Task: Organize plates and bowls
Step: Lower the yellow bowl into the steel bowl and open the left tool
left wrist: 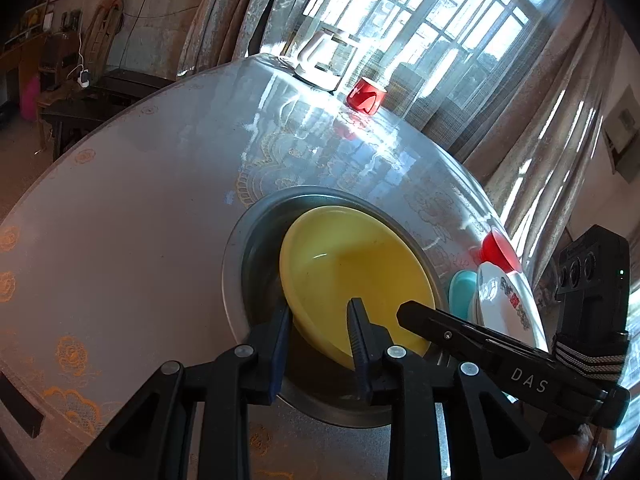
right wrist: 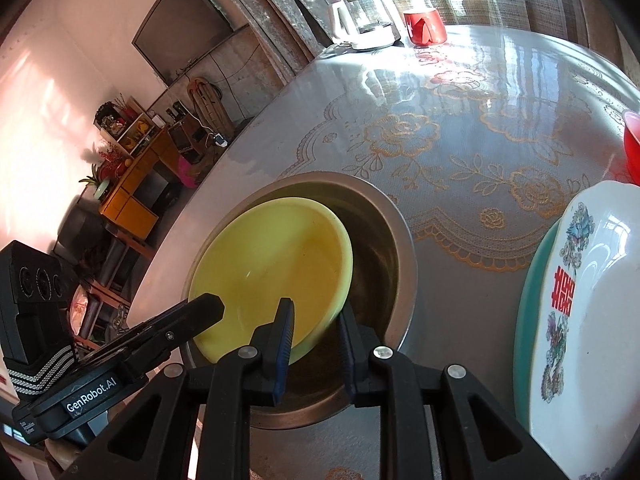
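A yellow bowl (left wrist: 352,272) sits tilted inside a larger steel bowl (left wrist: 236,264) on the round table. My left gripper (left wrist: 320,320) straddles the yellow bowl's near rim, jaws apart, one finger outside and one inside. My right gripper (right wrist: 316,320) straddles the opposite rim of the yellow bowl (right wrist: 272,264) the same way, above the steel bowl (right wrist: 384,240). A white decorated plate (right wrist: 592,312) lies on a teal plate (right wrist: 528,312) to the right; both also show in the left wrist view, the white plate (left wrist: 504,300) and the teal plate (left wrist: 462,288).
A red bowl (left wrist: 500,248) stands behind the plates, also at the right wrist view's edge (right wrist: 632,144). A red cup (left wrist: 366,96) and a white kettle (left wrist: 320,60) stand at the table's far side. The table carries a grey lace cloth (right wrist: 440,140).
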Demonstrator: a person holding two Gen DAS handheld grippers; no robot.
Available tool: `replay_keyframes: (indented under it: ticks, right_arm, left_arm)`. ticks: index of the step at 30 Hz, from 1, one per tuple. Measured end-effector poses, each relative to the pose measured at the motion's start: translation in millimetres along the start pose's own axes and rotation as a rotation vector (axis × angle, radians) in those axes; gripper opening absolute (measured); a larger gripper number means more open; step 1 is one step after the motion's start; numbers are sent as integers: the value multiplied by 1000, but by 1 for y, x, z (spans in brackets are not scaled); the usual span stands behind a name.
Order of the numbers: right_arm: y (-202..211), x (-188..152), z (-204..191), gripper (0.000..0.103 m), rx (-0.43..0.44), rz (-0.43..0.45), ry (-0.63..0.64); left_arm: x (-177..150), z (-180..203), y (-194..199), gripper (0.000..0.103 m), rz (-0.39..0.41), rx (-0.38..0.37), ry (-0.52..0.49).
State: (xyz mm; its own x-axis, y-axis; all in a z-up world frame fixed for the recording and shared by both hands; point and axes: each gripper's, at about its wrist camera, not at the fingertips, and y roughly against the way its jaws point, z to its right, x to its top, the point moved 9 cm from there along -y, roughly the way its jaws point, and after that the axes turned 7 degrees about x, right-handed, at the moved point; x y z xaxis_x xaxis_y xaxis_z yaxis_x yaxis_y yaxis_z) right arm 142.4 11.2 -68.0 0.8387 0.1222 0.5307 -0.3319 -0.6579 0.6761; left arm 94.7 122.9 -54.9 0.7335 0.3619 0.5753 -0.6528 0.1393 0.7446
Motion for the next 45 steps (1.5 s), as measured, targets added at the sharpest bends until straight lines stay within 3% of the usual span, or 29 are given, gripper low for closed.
replay_keyframes:
  ticks: [16,27,33,45]
  right_arm:
    - [-1,-1,-5,27,-84,0,77]
    - [-8,-1,-6,26,-153,18,174]
    - [-3,0,-6,26,-261,50,253]
    - [22,5,3,26,-176,134,130]
  left_arm:
    - [0,5,6,50,29,41,-49]
    - [0,7,4,51,51,60,-85]
    - [-1,11,0,51,47,27,-81]
    - [-2,23,-11,52,31,26,-109]
